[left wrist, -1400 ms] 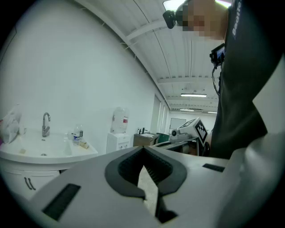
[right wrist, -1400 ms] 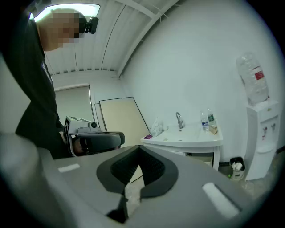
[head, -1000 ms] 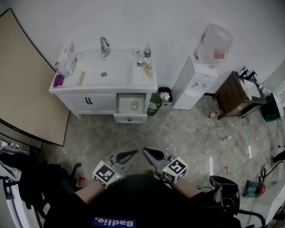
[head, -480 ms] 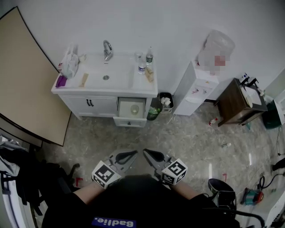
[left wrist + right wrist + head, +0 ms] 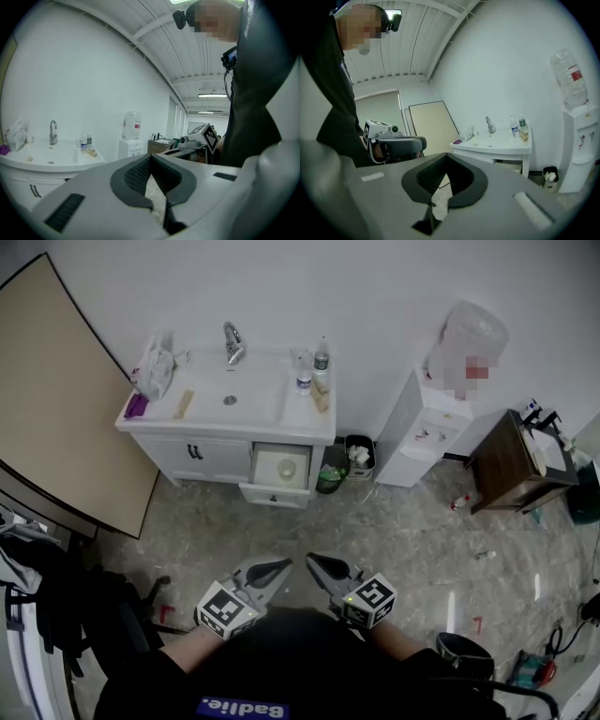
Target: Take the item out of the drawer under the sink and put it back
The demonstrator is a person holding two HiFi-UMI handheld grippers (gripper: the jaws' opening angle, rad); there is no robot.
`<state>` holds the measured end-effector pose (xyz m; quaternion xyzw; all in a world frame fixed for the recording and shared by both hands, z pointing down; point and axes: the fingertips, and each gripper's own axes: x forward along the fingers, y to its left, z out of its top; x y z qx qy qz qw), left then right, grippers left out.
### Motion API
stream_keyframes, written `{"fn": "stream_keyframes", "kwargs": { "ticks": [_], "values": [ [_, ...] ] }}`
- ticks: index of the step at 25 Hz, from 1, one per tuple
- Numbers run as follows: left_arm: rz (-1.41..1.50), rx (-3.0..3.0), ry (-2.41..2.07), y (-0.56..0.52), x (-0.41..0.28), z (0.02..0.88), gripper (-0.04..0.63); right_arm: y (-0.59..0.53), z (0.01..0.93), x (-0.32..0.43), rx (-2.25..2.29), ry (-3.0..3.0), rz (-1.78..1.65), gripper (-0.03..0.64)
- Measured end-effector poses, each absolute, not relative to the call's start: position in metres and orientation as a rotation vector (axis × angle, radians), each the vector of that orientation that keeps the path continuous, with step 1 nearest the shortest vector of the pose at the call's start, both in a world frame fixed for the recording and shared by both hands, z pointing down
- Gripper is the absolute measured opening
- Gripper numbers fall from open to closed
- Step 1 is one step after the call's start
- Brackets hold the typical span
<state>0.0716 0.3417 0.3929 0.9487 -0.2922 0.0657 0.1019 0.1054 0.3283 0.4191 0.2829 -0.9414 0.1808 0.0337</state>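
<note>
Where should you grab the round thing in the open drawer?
Probably across its outer edge, coming down from above. The round thing sits low inside the open drawer, whose walls block the sides while the top is clear. It's too small here to see finer detail.

Glossy marbled floor (image 5: 394, 521), smooth glossy white sink (image 5: 258, 395), shiny metal tap (image 5: 232, 337), clear plastic bottles (image 5: 322, 354), dark wooden cabinet (image 5: 506, 465), crinkled plastic bag (image 5: 157, 371)

Too small in the head view to tell what the pale round item (image 5: 287, 468) in the open drawer (image 5: 274, 492) is. In the left gripper view, no sight of that drawer behind the grey body of the left gripper (image 5: 150, 158). Only part of the person's dark torso (image 5: 281, 662) inside the head view's bottom edge.
</note>
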Motion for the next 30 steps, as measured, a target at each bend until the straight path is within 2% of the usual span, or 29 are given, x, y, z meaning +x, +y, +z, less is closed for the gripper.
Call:
{"fn": "stream_keyframes", "kwargs": {
  "ticks": [12, 21, 30],
  "values": [
    [0.110, 2.817, -0.804, 0.224, 0.053, 0.401, 0.006, 0.226, 0.438, 0.103, 1.002, -2.821, 0.566, 0.002],
    [0.104, 2.847, -0.645, 0.094, -0.008, 0.396, 0.006, 0.093, 0.438, 0.034, 1.150, -2.735, 0.591, 0.002],
    [0.079, 2.794, -0.601, 0.024, -0.032, 0.411, 0.006, 0.028, 0.446, 0.001, 1.134, -2.682, 0.552, 0.002]
  ]
}}
